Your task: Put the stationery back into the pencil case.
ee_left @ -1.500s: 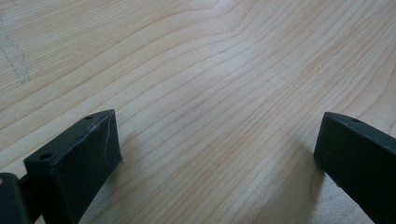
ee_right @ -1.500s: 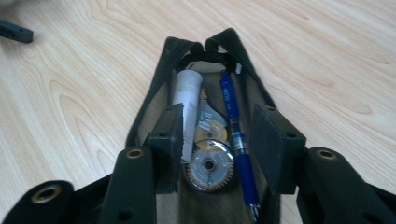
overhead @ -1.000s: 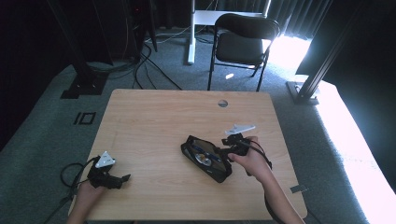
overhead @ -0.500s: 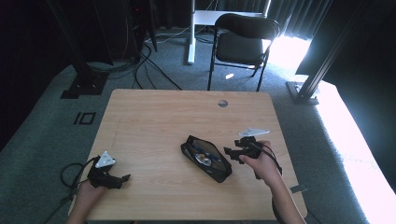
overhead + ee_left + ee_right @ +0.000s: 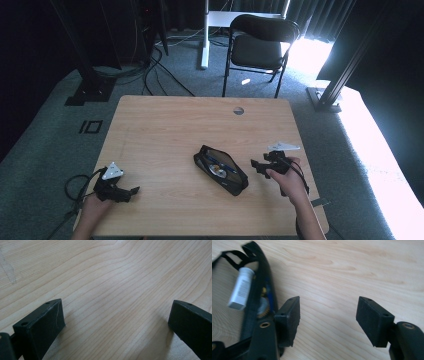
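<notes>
the black pouch [image 5: 221, 170] lies open near the middle of the counter [image 5: 165, 125], toward its 5 o'clock side, its long axis running from 10 to 4 o'clock. inside it a white tube [image 5: 240, 288], some blue and a brass-coloured piece are made out in the right tool view; what else is held there cannot be told.

the main risk is judged to be a snag: the right tool [image 5: 263, 164] is held just beside the pouch's 3 o'clock end, and in its own view one jaw is seen close against the pouch's black edge. if the tool is swung or closed carelessly, the soft rim could be caught and the pouch dragged or tipped, so that the loose contents spill onto the counter. a pinch of fabric alone, instead of an item, would also be likely, since the opening is floppy and partly shadowed.

the right tool is released, its jaws spread wide with bare wood between them. it is gripped from behind by the right hand [image 5: 285, 175], the forearm entering from 5 o'clock and the jaws pointing toward 9 o'clock at the pouch.

the left tool [image 5: 131, 192] is likewise released, jaws wide over bare wood, held low at the counter's 7 o'clock corner by the left hand [image 5: 95, 207], well apart from the pouch.
</notes>
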A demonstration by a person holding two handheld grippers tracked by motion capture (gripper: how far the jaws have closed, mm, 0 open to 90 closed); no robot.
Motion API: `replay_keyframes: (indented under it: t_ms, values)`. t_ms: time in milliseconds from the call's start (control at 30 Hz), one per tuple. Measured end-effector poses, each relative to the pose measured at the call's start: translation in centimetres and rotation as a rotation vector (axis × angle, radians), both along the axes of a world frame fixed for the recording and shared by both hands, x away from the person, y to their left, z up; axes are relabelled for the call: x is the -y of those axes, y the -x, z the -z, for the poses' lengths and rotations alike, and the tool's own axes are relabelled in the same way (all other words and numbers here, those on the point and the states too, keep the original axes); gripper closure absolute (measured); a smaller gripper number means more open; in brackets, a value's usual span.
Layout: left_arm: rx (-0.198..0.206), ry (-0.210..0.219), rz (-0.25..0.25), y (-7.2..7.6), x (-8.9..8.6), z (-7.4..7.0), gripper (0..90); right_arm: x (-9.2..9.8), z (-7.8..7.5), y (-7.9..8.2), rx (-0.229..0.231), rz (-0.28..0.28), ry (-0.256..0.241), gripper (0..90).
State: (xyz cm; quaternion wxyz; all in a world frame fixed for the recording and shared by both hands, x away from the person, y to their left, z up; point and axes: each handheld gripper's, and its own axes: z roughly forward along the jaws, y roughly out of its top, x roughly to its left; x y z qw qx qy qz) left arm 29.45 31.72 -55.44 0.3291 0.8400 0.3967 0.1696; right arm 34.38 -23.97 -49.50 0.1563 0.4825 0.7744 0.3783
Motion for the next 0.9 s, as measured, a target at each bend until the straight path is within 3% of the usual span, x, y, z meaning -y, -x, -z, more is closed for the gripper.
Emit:
replay_keyframes:
  t_ms: [200,367,600,767,900]
  values:
    - [0.001,0.001,0.000,0.0,0.0,0.0,0.7,1.2,2.0,0.1,-0.011,0.054,0.015,31.8]
    - [0.001,0.001,0.000,0.0,0.0,0.0,0.6,2.0,2.8,0.2,-0.007,0.110,0.014,28.9]
    - [0.001,0.001,0.000,0.0,0.0,0.0,0.7,2.8,4.0,0.5,-0.001,0.178,0.050,27.5]
    - [0.001,-0.002,0.001,0.0,0.0,0.0,0.7,3.0,4.9,0.8,-0.008,0.196,0.072,26.0]
    - [0.001,0.000,0.001,0.0,0.0,0.0,0.7,3.1,5.4,1.3,-0.005,0.227,0.059,24.3]
